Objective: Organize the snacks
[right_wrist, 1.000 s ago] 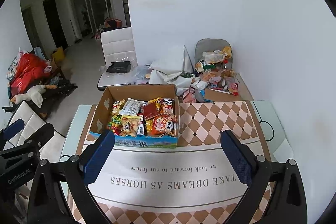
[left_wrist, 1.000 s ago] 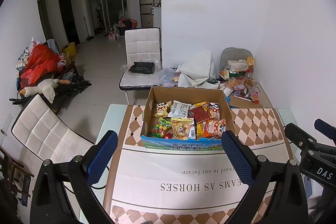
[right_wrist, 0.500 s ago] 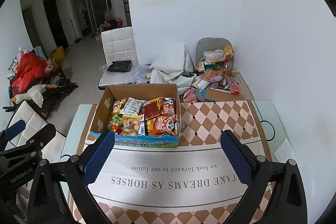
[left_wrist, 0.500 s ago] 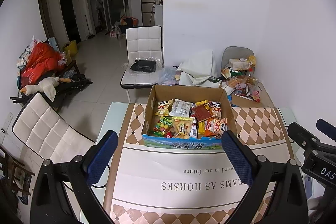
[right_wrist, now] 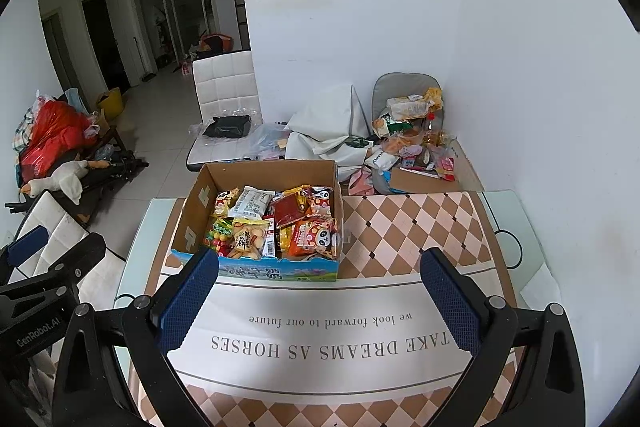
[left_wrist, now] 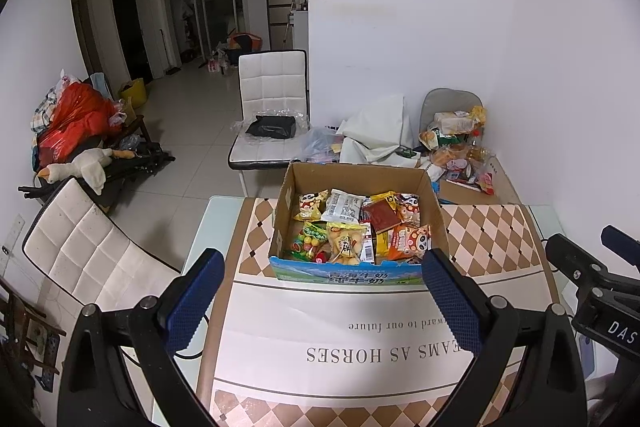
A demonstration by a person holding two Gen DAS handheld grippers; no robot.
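An open cardboard box (left_wrist: 288,195) (right_wrist: 192,203) stands on the table's far half, full of several snack packets (left_wrist: 356,227) (right_wrist: 276,223). My left gripper (left_wrist: 322,295) is open and empty, held above the table in front of the box. My right gripper (right_wrist: 320,299) is open and empty too, a little right of the box's front. Each gripper shows at the edge of the other's view: the right one (left_wrist: 600,291) at the right, the left one (right_wrist: 44,279) at the left.
The table (right_wrist: 400,227) has a checkered cloth with printed words. White chairs stand at the left (left_wrist: 80,247) and beyond the far edge (left_wrist: 272,95). A cluttered pile of bags and packets (right_wrist: 412,139) lies behind the table by the wall.
Both views have shifted slightly; the box sits a little higher in the frames. Both grippers stay open and empty.
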